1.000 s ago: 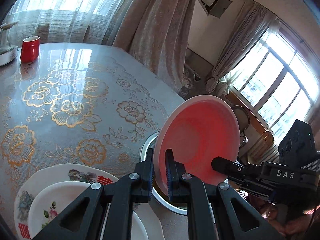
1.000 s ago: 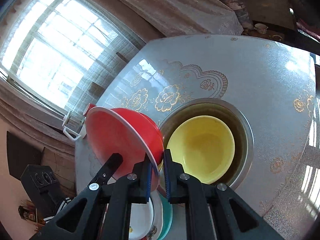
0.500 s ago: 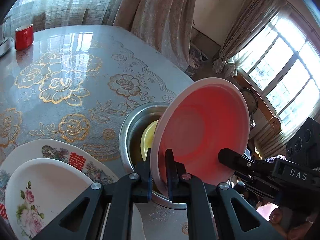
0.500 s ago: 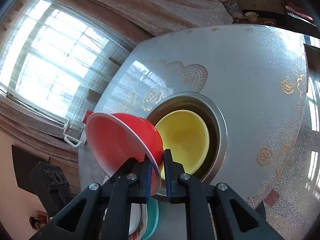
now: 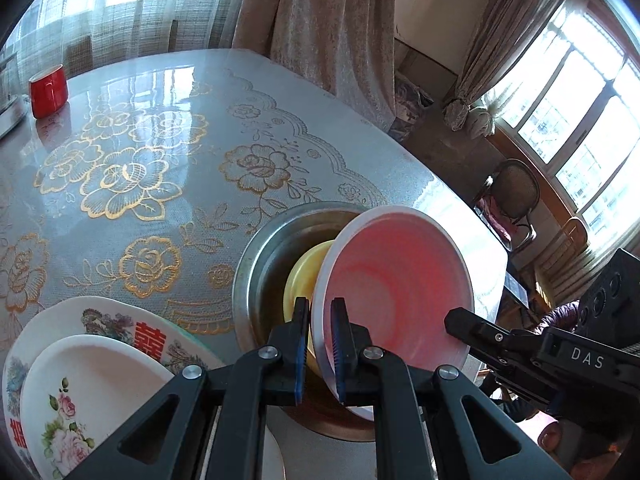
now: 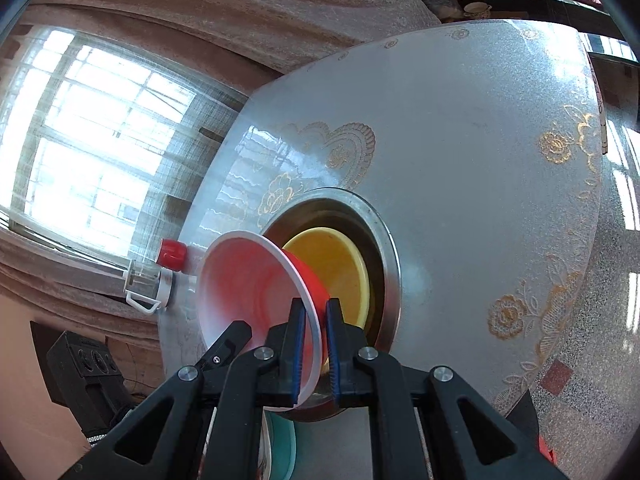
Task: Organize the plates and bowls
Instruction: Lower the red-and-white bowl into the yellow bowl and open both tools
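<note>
Both of my tongs are clamped on the rim of one red bowl (image 5: 394,284): the left tongs (image 5: 320,344) pinch its near edge, and the right tongs (image 6: 313,344) pinch the opposite edge, so I hold it tilted on its side between them, over the lip of a metal basin (image 5: 248,276). A yellow bowl (image 6: 332,264) already sits nested in that basin, so one bowl appears sorted; the red one is not yet set down and, I judge, goes in on top of the yellow. Beside the basin, two flowered plates (image 5: 92,364) lie stacked, the smaller on the larger, with a teal dish edge (image 6: 282,448) showing beneath in the right view. Whether more pieces wait elsewhere I cannot tell. All this rests on a table (image 5: 168,136) under a glossy cover with gold roses; a red mug (image 5: 48,90) stands well apart at its far side. Curtained windows (image 6: 92,152) and a chair (image 5: 514,196) ring the room.
</note>
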